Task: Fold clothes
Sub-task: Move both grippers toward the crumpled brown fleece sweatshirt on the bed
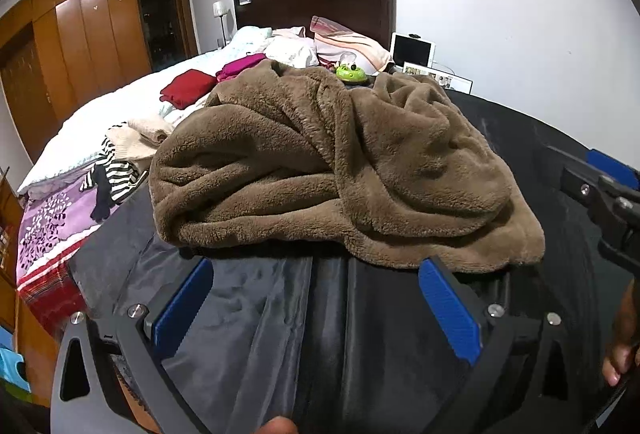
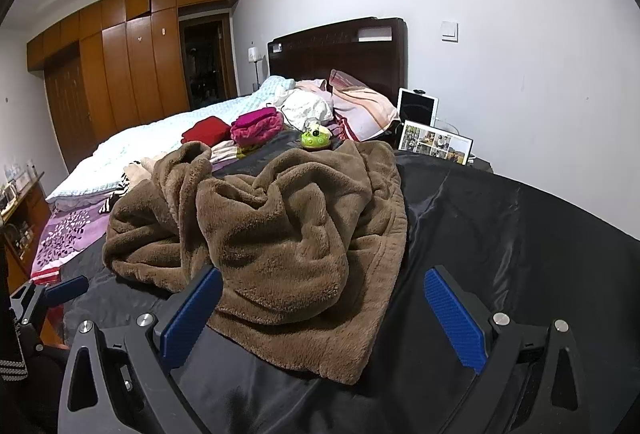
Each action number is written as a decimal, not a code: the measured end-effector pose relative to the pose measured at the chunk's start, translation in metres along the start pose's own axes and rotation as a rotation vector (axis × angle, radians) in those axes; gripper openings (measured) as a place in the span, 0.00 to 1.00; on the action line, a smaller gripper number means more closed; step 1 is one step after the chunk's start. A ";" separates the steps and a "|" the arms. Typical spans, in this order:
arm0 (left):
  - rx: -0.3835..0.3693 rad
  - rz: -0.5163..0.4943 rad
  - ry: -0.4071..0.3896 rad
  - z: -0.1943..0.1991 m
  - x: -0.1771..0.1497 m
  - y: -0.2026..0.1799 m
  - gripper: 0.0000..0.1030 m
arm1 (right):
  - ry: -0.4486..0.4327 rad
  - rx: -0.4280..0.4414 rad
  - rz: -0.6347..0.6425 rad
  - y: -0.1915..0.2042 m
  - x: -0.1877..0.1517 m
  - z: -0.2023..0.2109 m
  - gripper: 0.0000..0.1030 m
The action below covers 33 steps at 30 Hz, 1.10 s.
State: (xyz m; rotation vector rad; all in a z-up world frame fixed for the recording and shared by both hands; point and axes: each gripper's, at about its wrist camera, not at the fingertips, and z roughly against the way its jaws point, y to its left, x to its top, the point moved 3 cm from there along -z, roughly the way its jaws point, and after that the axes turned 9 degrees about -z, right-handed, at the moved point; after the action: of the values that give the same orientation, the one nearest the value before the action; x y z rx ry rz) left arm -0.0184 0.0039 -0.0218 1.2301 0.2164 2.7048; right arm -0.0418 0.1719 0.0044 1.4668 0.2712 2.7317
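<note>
Left tool (image 1: 316,310): closest to my lens, spread wide and holding nothing, blue pads over the dark cloth just short of the fleece's near hem.
Right tool (image 2: 324,318): released too, nothing between the pads; its left pad (image 2: 192,318) sits at the fleece's edge, whether touching I cannot tell.
Brown fleece (image 2: 272,234): my task piece, lying in a rumpled heap on the black sheet (image 2: 500,234) spread over the bed, dead ahead at 12 o'clock from both tools. One flap runs toward me to a corner at 6 o'clock in the right wrist view.
Handling, my call: plush, thick, floppy; no stiffness, so it will sag and drag when lifted. Looks bulky more than heavy. Pile should give the pads good bite, but the sheet beneath looks slick, so I may pinch it too.
Where to grip, my call: the flat hem, near corner (image 2: 352,374) and the edge at 9 o'clock (image 1: 172,230), not the bunched middle.
Other clothes: red piece (image 2: 206,130) and pink bundle (image 2: 256,126) at 11 o'clock, already in neat piles.
Stage: fleece unfolded now; fits a pile half worked.
Writing: none readable; photo frame (image 2: 434,146) at 1 o'clock shows pictures only.
</note>
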 end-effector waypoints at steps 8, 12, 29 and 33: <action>-0.054 0.056 0.051 -0.016 -0.004 0.014 1.00 | 0.025 0.010 0.020 0.004 -0.007 -0.005 0.99; -0.063 0.052 0.047 -0.017 -0.003 0.015 1.00 | 0.026 0.011 0.032 0.007 -0.008 -0.009 0.99; -0.126 -0.039 0.040 -0.022 0.002 -0.008 1.00 | 0.065 -0.022 0.004 -0.003 -0.012 -0.024 0.99; -0.150 -0.037 0.044 -0.025 0.003 -0.006 1.00 | 0.067 -0.028 0.008 -0.004 -0.013 -0.025 0.99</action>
State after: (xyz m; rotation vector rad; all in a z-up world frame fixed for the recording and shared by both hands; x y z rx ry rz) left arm -0.0383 0.0089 -0.0371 1.1140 0.0402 2.6631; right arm -0.0560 0.1706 -0.0206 1.3741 0.2286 2.7825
